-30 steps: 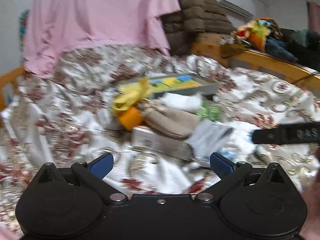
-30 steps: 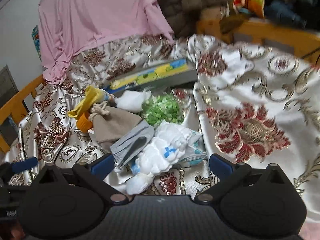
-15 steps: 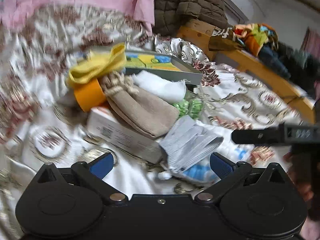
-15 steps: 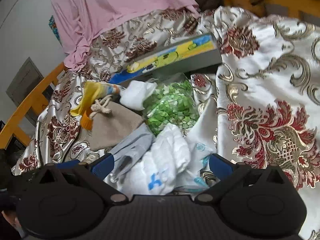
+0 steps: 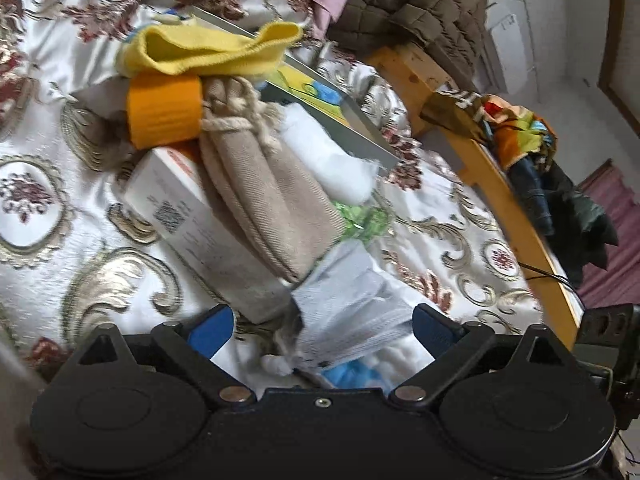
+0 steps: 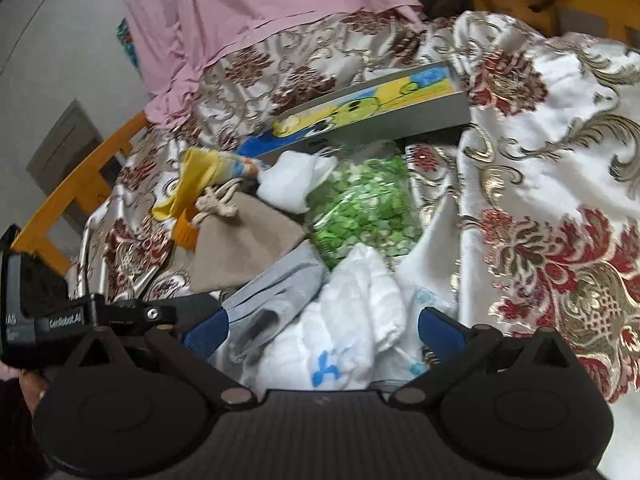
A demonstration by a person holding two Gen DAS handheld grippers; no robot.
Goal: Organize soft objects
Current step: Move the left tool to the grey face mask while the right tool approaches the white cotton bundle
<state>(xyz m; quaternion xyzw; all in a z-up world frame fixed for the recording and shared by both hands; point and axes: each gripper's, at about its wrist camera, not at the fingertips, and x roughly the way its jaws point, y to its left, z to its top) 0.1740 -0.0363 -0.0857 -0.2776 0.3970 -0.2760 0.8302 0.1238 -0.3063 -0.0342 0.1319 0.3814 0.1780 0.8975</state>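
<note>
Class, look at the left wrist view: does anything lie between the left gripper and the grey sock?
Nothing visible does. The left gripper is closing with the grey sock already between its fingers, not yet pressed. The beige pouch and white box lie beyond it.

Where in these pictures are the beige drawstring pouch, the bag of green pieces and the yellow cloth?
beige drawstring pouch (image 5: 268, 196), left wrist view, middle of its cloth body.
bag of green pieces (image 6: 366, 208), right wrist view, centre of the clear bag.
yellow cloth (image 5: 192, 54), left wrist view, its folded upper face.
</note>
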